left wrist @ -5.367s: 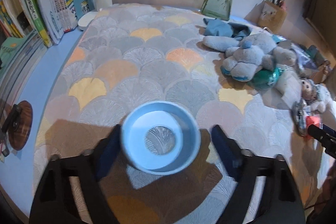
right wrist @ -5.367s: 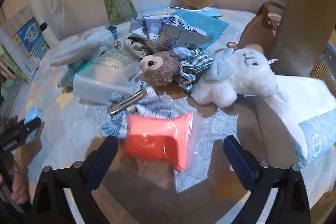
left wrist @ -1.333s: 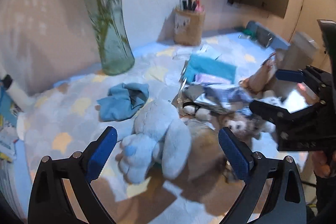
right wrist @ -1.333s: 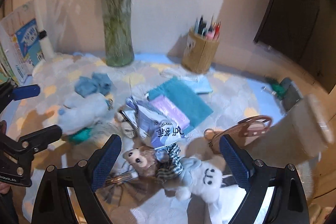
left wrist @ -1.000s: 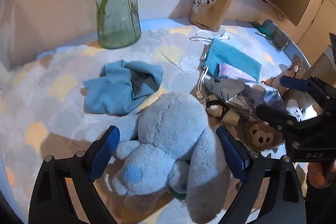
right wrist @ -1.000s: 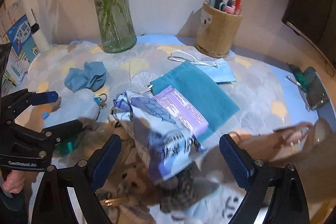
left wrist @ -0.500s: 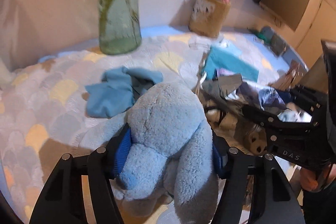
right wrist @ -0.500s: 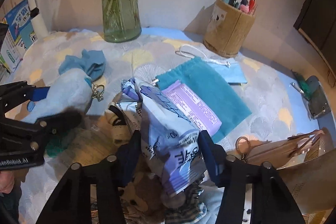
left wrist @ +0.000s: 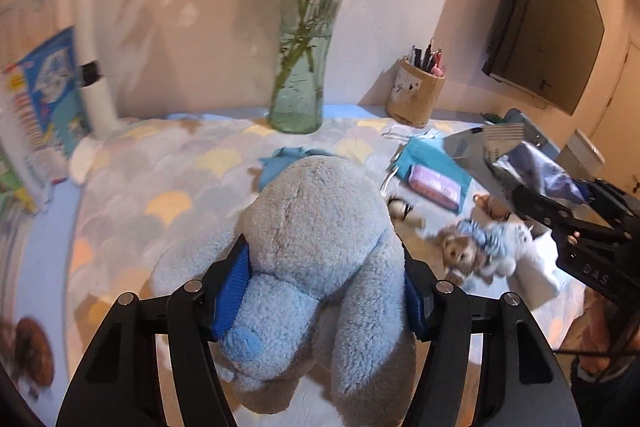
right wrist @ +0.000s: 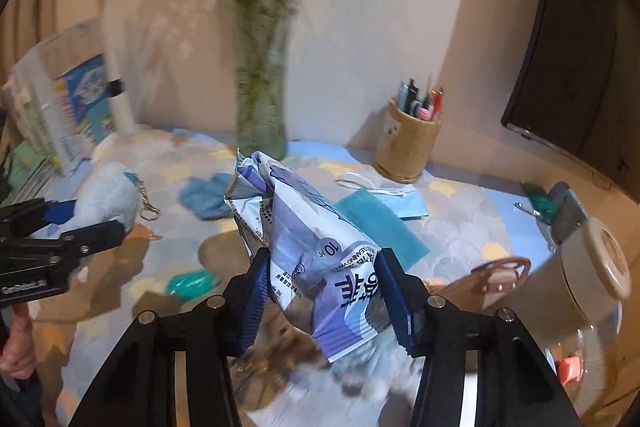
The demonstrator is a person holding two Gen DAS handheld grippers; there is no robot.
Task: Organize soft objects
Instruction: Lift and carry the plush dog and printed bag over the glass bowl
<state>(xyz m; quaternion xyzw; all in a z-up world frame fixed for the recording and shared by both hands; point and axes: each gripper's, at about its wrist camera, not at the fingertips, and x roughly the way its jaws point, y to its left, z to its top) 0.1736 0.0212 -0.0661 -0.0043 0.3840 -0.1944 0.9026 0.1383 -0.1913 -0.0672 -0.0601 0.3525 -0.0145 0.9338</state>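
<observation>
My left gripper (left wrist: 324,287) is shut on a pale blue plush toy (left wrist: 316,235) and holds it above the patterned tablecloth (left wrist: 160,179). It also shows at the left of the right wrist view (right wrist: 108,195). My right gripper (right wrist: 324,287) is shut on a crumpled blue-and-white wipes packet (right wrist: 308,227), lifted off the table; the packet shows at the right of the left wrist view (left wrist: 520,159). A small brown plush with a checked bow (left wrist: 468,251) and a blue cloth (right wrist: 204,195) lie on the table.
A glass vase with flowers (left wrist: 298,83) and a pen holder (left wrist: 416,95) stand at the back. A teal pouch (right wrist: 376,223), face masks (right wrist: 400,203), a teal oval object (right wrist: 188,283), books (left wrist: 36,107) at left, and a clear container (right wrist: 580,287) at right.
Both grippers, open a second ago, closed on the plush and the packet and have lifted them off the table. The views now look higher, toward the wall.
</observation>
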